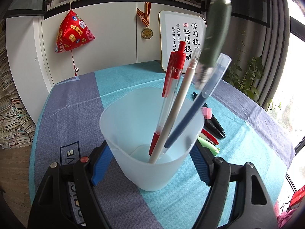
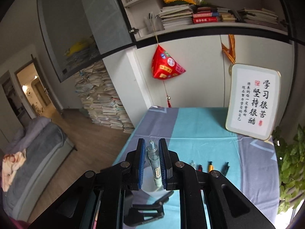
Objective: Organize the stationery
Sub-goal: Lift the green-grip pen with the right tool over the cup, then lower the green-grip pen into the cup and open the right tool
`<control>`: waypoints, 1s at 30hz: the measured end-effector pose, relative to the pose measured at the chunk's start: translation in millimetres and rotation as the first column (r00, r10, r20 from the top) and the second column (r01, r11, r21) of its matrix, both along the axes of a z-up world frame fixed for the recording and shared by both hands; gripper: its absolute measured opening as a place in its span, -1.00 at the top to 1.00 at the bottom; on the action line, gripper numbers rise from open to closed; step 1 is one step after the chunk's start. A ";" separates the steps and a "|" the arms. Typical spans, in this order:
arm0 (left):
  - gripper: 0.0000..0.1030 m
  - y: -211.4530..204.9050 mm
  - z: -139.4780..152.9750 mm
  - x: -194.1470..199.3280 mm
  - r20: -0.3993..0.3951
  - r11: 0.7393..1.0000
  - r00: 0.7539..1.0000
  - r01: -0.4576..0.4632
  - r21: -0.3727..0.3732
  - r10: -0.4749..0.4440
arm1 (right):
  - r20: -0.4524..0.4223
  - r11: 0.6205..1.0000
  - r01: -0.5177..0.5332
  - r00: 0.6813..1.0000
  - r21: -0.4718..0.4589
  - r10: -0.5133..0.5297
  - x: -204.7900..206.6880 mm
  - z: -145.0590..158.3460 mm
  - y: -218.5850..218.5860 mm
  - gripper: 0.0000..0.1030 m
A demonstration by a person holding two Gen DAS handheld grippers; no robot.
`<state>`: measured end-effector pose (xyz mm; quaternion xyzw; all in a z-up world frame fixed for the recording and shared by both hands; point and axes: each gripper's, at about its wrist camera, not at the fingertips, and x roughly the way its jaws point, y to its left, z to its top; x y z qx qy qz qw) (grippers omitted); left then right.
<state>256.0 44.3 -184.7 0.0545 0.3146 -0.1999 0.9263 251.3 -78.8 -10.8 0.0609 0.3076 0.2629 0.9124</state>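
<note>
Overhead, right hand-held gripper (image 2: 151, 164) clamps seemingly green pen (image 2: 152, 158) above cup (image 1: 152, 133).

Frosted translucent cup (image 1: 152, 152) upright on the striped tablecloth, three pens leaning right inside: red-capped clear pen (image 1: 171, 87), white pen (image 1: 179, 103), blue pen with clear cap (image 1: 202, 103). Pale green pen (image 2: 154, 164) held aloft, its blurred tip just above the cup. Loose pens (image 1: 211, 131) and pink eraser (image 1: 206, 113) lie right of the cup.
</note>
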 end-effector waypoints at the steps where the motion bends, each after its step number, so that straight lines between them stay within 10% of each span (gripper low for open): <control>1: -0.47 0.4 0.0 0.3 0.000 1.000 1.000 0.000 0.000 0.000 | -0.011 1.000 -0.001 1.000 -0.005 0.001 5.7 -3.9 4.5 0.70; 15: -0.47 -0.4 -0.7 1.2 0.001 1.000 1.000 0.002 0.002 -0.002 | -0.178 0.998 -0.014 0.984 -0.054 0.004 45.5 -70.8 22.6 0.70; 30: -0.47 -1.1 -1.4 0.9 0.000 1.000 1.000 0.002 0.002 -0.002 | -0.200 0.999 -0.020 0.980 -0.038 0.012 45.0 -69.4 18.2 0.70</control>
